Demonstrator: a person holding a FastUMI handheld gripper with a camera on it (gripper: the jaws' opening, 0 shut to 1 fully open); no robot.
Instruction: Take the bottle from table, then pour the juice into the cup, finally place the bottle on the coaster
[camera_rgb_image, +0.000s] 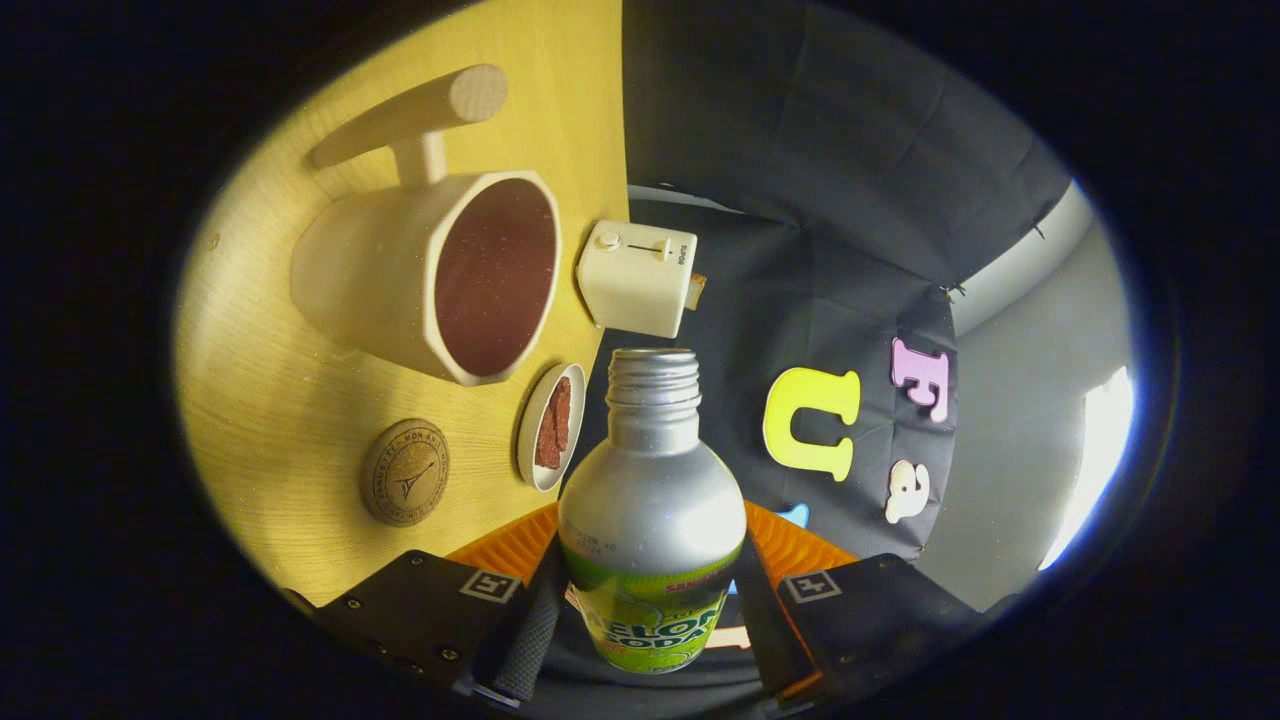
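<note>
While the tongs (650, 625) clamp the uncapped bottle (650, 500) — tipped, its mouth short of the cup (440, 275) — juice could spill onto the desk (270, 400) if tilted further here.

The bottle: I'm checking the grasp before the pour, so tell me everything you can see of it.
The bottle is silvery metal with a rounded shoulder, a short threaded neck and an open mouth with no cap. A green printed label wraps its lower body. It sits between the gripper's fingers, which press on its sides at label height, so it looks held. Its neck points away from the gripper, with the mouth near the white toaster and the small dish. Its contents cannot be seen.
</note>
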